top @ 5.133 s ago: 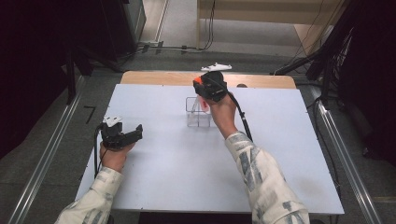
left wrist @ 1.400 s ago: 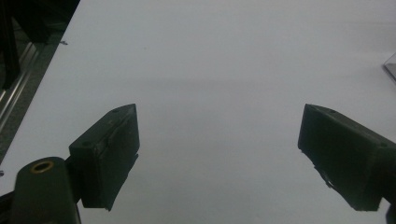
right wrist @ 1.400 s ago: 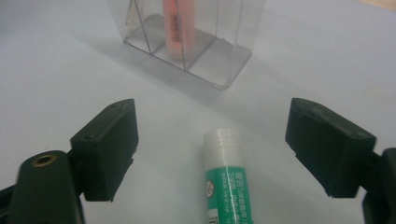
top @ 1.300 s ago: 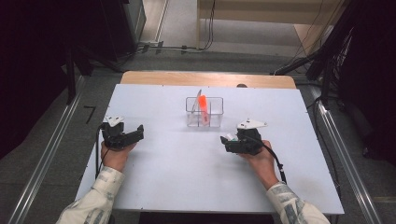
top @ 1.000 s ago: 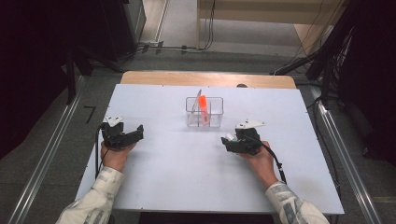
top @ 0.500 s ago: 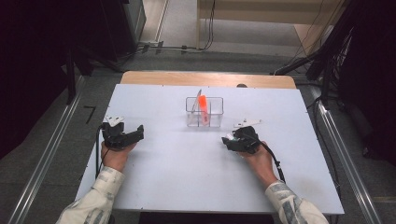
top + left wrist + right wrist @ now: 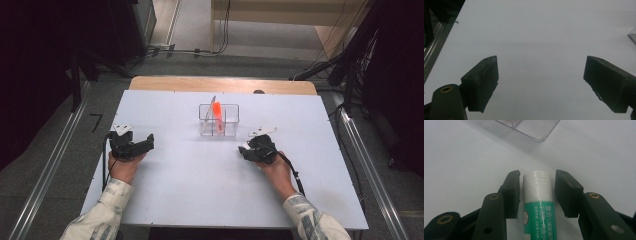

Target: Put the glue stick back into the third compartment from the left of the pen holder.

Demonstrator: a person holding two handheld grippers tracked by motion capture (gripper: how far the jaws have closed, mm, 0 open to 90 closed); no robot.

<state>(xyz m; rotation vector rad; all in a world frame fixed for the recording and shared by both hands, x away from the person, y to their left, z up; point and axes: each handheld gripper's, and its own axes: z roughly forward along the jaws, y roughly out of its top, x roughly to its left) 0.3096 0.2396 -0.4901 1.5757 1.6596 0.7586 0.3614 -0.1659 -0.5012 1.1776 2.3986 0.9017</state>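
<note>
A big white counter point(image 7: 175, 200) holds a clear box point(image 7: 219, 120) with an orange thing point(image 7: 216, 108), maybe a marker, inside. The left tongs point(image 7: 541, 82) are wide open and empty. The right tongs point(image 7: 537, 192) sit around a green and white glue stick point(image 7: 538, 202), maybe not squeezing yet. It is round, so it could roll or slip out.

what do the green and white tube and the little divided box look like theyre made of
Tube: probably glossy plastic; smooth white ridged end, printed green label catching light.
Divided box: clear, rigid plastic, likely acrylic; the table shows through its walls.
</note>
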